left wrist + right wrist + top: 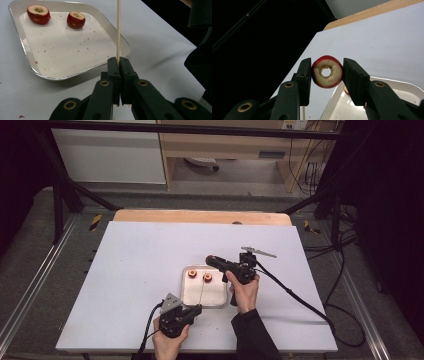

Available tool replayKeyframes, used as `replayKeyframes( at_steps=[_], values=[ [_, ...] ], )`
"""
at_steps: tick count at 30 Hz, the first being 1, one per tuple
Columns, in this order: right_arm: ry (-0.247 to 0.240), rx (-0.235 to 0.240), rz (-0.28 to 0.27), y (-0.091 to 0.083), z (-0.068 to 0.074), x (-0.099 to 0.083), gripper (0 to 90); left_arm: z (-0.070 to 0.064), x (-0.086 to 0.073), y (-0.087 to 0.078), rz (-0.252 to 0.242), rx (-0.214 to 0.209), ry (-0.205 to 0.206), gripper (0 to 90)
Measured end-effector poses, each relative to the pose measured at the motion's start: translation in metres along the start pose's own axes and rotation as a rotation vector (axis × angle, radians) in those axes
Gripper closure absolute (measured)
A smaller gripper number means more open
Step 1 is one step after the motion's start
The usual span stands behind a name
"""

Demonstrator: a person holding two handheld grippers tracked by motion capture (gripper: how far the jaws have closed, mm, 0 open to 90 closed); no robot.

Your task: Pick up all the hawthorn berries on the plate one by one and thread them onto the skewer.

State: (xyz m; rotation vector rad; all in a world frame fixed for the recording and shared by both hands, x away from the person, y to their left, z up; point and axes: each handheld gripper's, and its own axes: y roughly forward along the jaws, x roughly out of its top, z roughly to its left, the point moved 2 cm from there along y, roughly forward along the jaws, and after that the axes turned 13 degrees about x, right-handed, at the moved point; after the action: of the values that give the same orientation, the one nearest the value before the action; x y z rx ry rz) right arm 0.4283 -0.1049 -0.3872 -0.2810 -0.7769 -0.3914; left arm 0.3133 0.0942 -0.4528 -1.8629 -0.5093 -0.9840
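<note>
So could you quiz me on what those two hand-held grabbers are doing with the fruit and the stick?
1. What does the left gripper clamp?
2. True or false: the fruit ring in the right gripper has a hole through its middle.
3. How many fruit pieces lie in the tray: A one, B two, C four?

Key:
1. A thin wooden skewer, jaws shut on its lower end.
2. True; the cored ring sits between the jaws.
3. B; both lie at the tray's far end.

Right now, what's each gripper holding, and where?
Left gripper pinches a wooden skewer near its lower end. Right gripper clamps a cored fruit piece by its red-skinned sides.
</note>
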Motion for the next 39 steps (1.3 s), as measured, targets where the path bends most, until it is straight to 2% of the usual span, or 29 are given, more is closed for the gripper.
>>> replayKeyframes(
  at_steps=[9, 31, 39],
  values=[
    [-0.037, 0.028, -0.034, -0.0032, 0.0060, -0.0007, 60.1, -0.0050, 0.0051, 0.0049, 0.013, -0.016, -0.012, 88.5],
    [-0.040, 0.060, -0.016, -0.0035, 0.0092, -0.0047, 60.1, -0.0044, 0.0084, 0.0042, 0.010, -0.007, -0.006, 88.5],
    [-0.036, 0.066, -0.001, -0.0030, 0.0091, -0.0061, 60.2, -0.0037, 0.0084, 0.0043, 0.010, -0.009, -0.016, 88.5]
  ],
)
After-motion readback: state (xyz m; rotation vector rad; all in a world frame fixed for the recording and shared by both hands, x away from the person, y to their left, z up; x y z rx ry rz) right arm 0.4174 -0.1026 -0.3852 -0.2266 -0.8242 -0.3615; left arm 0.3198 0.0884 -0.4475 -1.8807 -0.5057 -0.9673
